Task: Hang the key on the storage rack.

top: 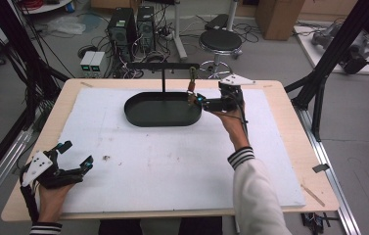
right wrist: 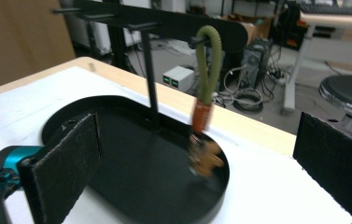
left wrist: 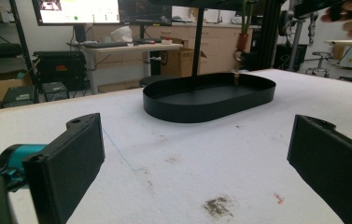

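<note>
Jaws of the left gripper (top: pixel 77 153) are spread wide and hold nothing, low over the white mat (top: pixel 172 161) at the near left corner of the table (top: pixel 289 142), where a dark smudge (left wrist: pixel 218 206) is seen between them. Farther off, the right gripper (top: pixel 195 99) is held at the right end of the black oval tray (top: pixel 162 110), its jaws also parted wide, with a keychain (right wrist: pixel 205 116) hanging between and beyond them, apart from both pads. An olive cord loop is hooked on a peg of the black rack (right wrist: pixel 164 25) standing in the tray; an orange band and a brown charm, blurred, dangle above the tray's floor. The charm's shape cannot be made out.
</note>
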Action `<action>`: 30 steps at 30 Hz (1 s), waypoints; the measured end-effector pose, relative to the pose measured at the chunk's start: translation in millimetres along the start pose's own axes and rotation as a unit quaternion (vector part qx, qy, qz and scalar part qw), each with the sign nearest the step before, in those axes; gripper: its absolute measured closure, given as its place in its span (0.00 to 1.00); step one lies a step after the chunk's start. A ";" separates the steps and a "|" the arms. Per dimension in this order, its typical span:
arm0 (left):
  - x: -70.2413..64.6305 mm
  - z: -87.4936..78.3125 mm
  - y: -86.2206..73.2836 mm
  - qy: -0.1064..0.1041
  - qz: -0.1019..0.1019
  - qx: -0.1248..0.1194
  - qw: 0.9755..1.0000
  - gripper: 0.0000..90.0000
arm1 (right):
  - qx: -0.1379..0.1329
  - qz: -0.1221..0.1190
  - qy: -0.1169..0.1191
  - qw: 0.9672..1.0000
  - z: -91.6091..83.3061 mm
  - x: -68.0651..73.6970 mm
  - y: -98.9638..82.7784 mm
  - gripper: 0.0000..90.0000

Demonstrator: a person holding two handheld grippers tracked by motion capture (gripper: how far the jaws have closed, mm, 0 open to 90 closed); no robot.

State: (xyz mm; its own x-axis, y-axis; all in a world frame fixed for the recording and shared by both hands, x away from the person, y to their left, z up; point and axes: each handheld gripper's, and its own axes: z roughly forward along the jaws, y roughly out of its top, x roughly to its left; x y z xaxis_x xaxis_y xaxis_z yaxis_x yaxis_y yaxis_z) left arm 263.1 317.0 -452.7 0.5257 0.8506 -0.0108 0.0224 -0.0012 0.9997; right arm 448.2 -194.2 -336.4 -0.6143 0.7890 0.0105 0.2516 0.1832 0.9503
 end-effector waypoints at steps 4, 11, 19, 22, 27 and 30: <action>-0.2 0.6 0.1 0.001 0.000 0.002 1.000 0.05 | -0.015 -0.019 0.016 1.000 -39.1 -2.9 -14.6 0.00; -1.2 1.0 0.1 0.003 0.005 0.004 1.000 0.05 | -0.047 -0.044 0.040 0.997 -102.5 -7.1 -58.7 0.00; -1.4 1.0 0.2 0.002 0.005 0.004 1.000 0.05 | -0.081 -0.035 0.033 0.996 -142.1 -5.5 -109.7 0.00; -1.4 0.8 0.1 0.002 0.005 0.003 1.000 0.05 | -0.089 -0.049 0.019 0.995 -144.8 -1.3 -130.0 0.00; -1.2 0.5 0.1 0.001 0.007 0.003 1.000 0.05 | -0.120 -0.020 0.013 0.992 -147.2 1.6 -158.3 0.00; -1.3 0.7 0.1 0.001 0.007 0.003 1.000 0.05 | -0.128 -0.017 0.012 0.992 -146.7 4.6 -169.1 0.00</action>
State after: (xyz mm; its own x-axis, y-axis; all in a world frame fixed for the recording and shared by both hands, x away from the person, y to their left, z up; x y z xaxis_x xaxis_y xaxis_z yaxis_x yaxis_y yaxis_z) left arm 262.9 315.5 -452.5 0.5245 0.8514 0.0025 0.0213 -0.0161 0.9996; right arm 293.2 -307.6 -451.4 -0.6371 0.7706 -0.0186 0.0339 0.0521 0.9981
